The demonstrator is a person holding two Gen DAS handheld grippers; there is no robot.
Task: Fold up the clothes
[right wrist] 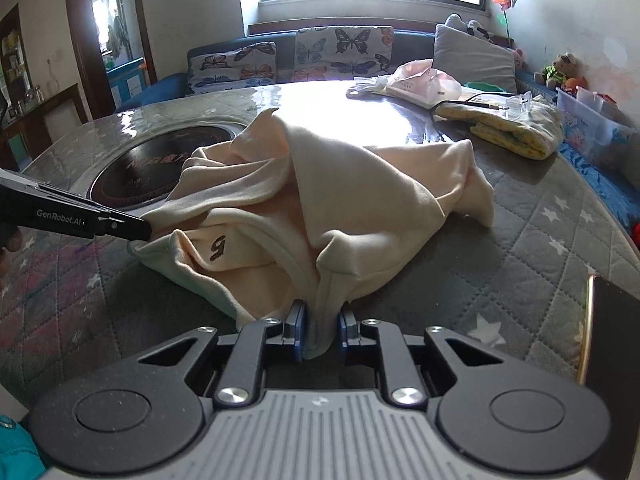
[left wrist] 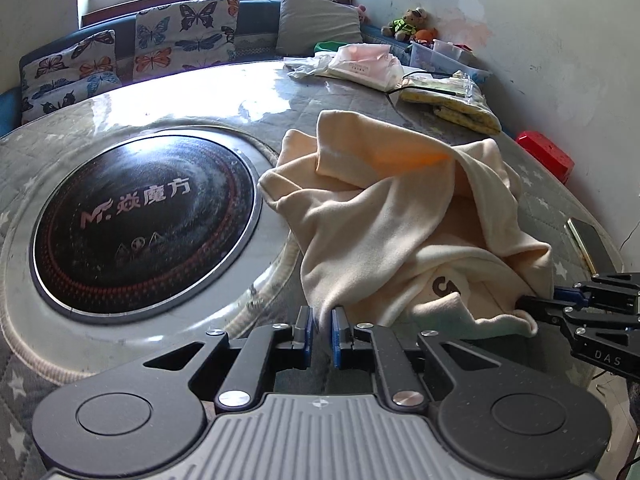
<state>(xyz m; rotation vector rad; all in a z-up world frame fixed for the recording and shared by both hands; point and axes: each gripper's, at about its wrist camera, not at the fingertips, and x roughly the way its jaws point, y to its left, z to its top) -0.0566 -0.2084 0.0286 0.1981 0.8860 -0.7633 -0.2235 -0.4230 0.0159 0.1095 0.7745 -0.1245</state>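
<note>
While it lies crumpled on the grey quilted star-patterned table cover (right wrist: 532,240), the pale cream, soft knit garment (right wrist: 320,184) is bunched into loose folds, with one ridge raised high at its middle and a rounded corner drooped toward the right. A dark printed letter (right wrist: 218,249) is seen on a lower layer near the front edge, partly hidden by an overlapping fold. Light from the window is caught on the upper folds, where an orange tint is shown in the left wrist view.

The garment is placed just beside the round black glass cooktop with pale lettering (left wrist: 140,220), which is set into the table, and its far edge is laid over the cooktop's rim.

A gathered bunch of the near hem is clamped between the narrow blue pads of the right gripper (right wrist: 322,330), the cloth being pinched and hanging down between them. The left gripper (left wrist: 320,330) is nearly closed, and a thin edge of the same garment is held at its tips, as is confirmed in the right wrist view, where its black fingers meet the cloth's left corner.

A folded yellow patterned cloth (right wrist: 516,130) is seen well apart at the far right of the table.
</note>
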